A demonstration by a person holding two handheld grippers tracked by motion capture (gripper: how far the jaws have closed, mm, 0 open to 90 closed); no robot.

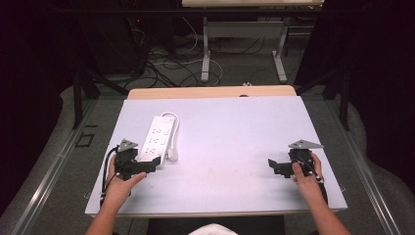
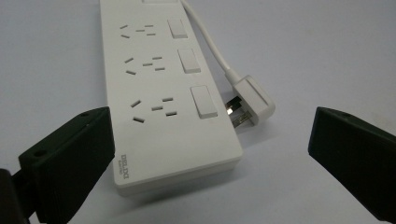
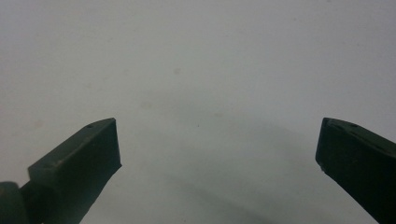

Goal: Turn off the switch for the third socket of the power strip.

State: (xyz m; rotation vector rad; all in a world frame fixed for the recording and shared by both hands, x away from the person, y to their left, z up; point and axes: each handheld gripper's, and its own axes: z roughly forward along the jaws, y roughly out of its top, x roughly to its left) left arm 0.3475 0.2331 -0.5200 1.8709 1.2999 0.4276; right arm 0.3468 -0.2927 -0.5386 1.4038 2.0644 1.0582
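A white power strip [image 1: 155, 138] lies on the left half of the white table top [image 1: 230, 142], its long side running away from me. Its own white cord [image 1: 172, 128] loops around its right side and ends in a white plug [image 1: 172, 155] lying beside the near end. In the left gripper view the power strip [image 2: 163, 93] shows three sockets with switches, and the plug [image 2: 250, 100] rests on the table right of it. My left gripper [image 1: 152, 164] stands open just short of the strip's near end. My right gripper [image 1: 275, 166] is open over bare table at the right.
The white table top sits on a wooden desk whose edge [image 1: 210, 92] shows at the back. Beyond it are a second desk's legs [image 1: 205, 49] and loose cables on the floor [image 1: 171, 68]. A person's hands hold both grippers from the near edge.
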